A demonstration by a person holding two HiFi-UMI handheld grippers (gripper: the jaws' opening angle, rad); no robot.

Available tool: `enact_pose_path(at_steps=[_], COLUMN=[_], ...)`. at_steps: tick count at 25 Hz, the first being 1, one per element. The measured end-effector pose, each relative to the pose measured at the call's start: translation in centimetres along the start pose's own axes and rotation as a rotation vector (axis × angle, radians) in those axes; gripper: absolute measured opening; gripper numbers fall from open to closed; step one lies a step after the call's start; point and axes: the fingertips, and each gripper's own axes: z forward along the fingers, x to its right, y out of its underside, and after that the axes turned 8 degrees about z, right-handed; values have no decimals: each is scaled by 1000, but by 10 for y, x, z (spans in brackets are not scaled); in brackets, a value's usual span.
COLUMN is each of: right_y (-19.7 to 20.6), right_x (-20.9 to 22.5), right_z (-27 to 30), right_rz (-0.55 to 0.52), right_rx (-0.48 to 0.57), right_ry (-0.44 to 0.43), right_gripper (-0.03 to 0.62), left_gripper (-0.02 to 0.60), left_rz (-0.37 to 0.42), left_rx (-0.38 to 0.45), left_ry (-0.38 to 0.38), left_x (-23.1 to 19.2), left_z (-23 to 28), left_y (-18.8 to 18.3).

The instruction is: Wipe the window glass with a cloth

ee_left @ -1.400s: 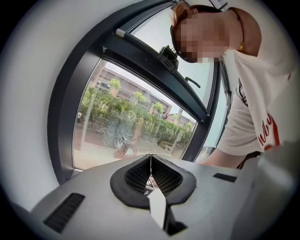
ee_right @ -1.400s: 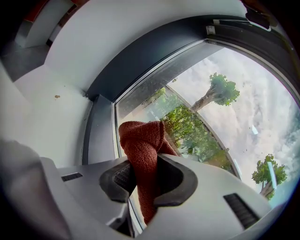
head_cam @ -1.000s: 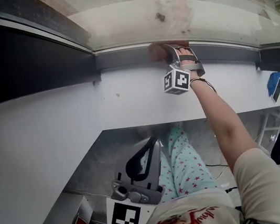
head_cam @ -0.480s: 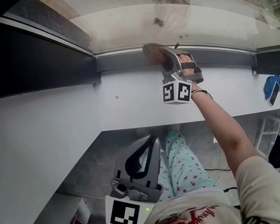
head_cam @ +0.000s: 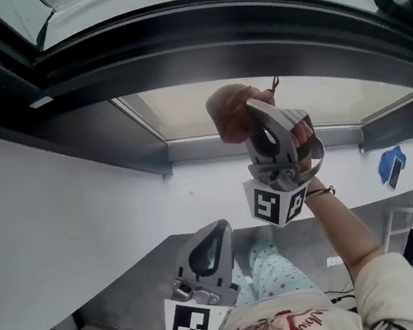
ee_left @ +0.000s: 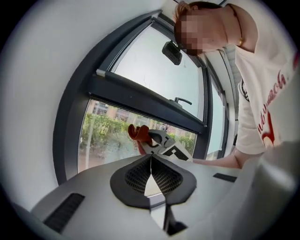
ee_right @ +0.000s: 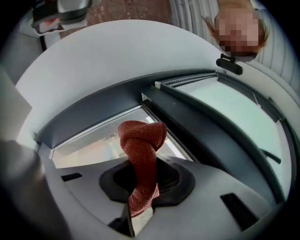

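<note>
Up at the lower glass (head_cam: 181,108), just under the dark crossbar (head_cam: 208,34), I am holding the right gripper (head_cam: 257,116) raised, with its jaws clamped on the cloth (ee_right: 140,140). The jaws are pinching the red cloth low on its length, so a knotted bunch is standing out beyond the tips. I am holding it that way so the soft wad, not the hard jaws, meets the glass. The bunch is sitting in front of the glass, near its lower edge. I am not able to tell whether it is pressing on the surface or hovering just off it.

I am keeping the left gripper (ee_left: 151,165) low, close to my body and well apart from the window. Its jaws are closed together with nothing between them. I am judging that it is parked there to stay out of the wiping arm's way, since one cloth needs only one gripper.

I am reaching across the white wall (head_cam: 44,226) below the window with my arm stretched out. By my reckoning, the wiping is under way low on the glass, with much of it left to cover.
</note>
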Motion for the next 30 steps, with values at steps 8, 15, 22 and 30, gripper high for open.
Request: enact_pose_path(at_steps=[8,15,22,30], right_y=[-42,-45,-38,-12], right_x=[34,21,2,-52], right_z=[27,67,85,80], right_rz=[-188,-242,-201,-253], right_rx=[-26,-33,8,-2], right_ry=[207,226,168,12], right_gripper=[83,83,83,84], left_gripper=[21,21,21,21], left_rz=[83,53,11,-19], left_rx=[3,-38,-46,-68], left_ry=[196,179,147,130], left_x=[-16,-37,-42,-42], left_z=[-38,-54,-52,-48], left_y=[-14,7,16,29])
